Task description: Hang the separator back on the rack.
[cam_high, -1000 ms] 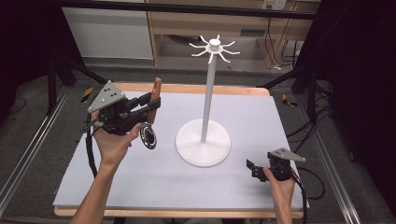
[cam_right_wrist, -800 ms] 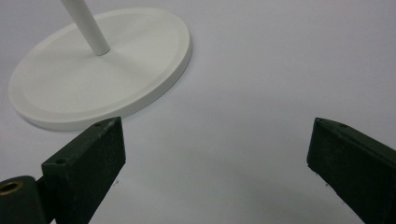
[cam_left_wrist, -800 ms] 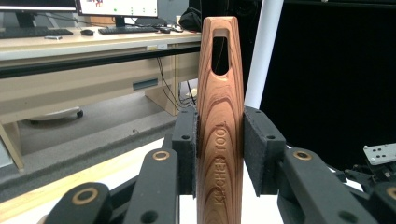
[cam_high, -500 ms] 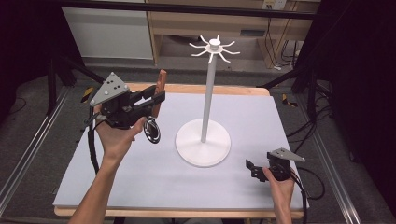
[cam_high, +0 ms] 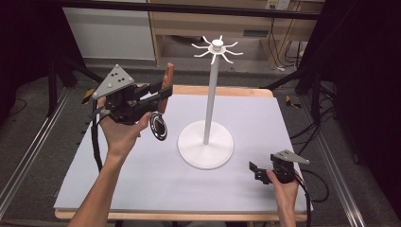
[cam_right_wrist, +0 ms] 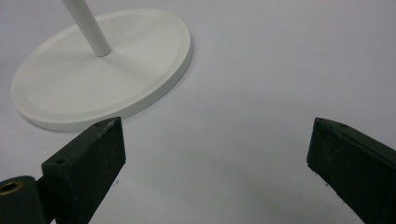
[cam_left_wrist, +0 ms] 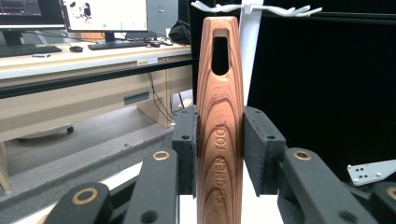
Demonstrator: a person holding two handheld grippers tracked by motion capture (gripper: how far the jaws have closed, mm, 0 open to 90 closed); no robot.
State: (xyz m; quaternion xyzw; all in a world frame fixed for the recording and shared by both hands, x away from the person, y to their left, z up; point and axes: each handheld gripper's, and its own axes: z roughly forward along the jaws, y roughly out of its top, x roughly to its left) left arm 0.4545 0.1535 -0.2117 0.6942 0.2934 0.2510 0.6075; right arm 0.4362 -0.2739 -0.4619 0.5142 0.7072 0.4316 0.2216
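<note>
Left gripper [cam_high: 158, 94], pinching the slotted wooden-handled kitchen tool [cam_left_wrist: 219, 121], has risen toward the white hook stand [cam_high: 213, 94] at 3 o'clock — hanging approaches; right gripper [cam_high: 257, 171] rests spread.

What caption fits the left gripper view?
Left gripper clamps an upright wooden kitchen tool handle, hanging slot on top, white hook stand behind.

You hold a wooden-handled kitchen tool [cam_high: 163, 101] in your left gripper [cam_high: 161, 92], handle up, black round head [cam_high: 159, 126] hanging below, lifted off the table. Handle [cam_left_wrist: 220, 121] is reddish striped wood, engraved "KITCHEN TOOL", with a slot hole near its top end, clamped between both pads. White hanging stand [cam_high: 208, 113] sits upright mid-table: round base [cam_right_wrist: 100, 70], thin pole, ring of hooks [cam_high: 218, 48] on top. Tool is left of the pole, near it, not touching.
</note>
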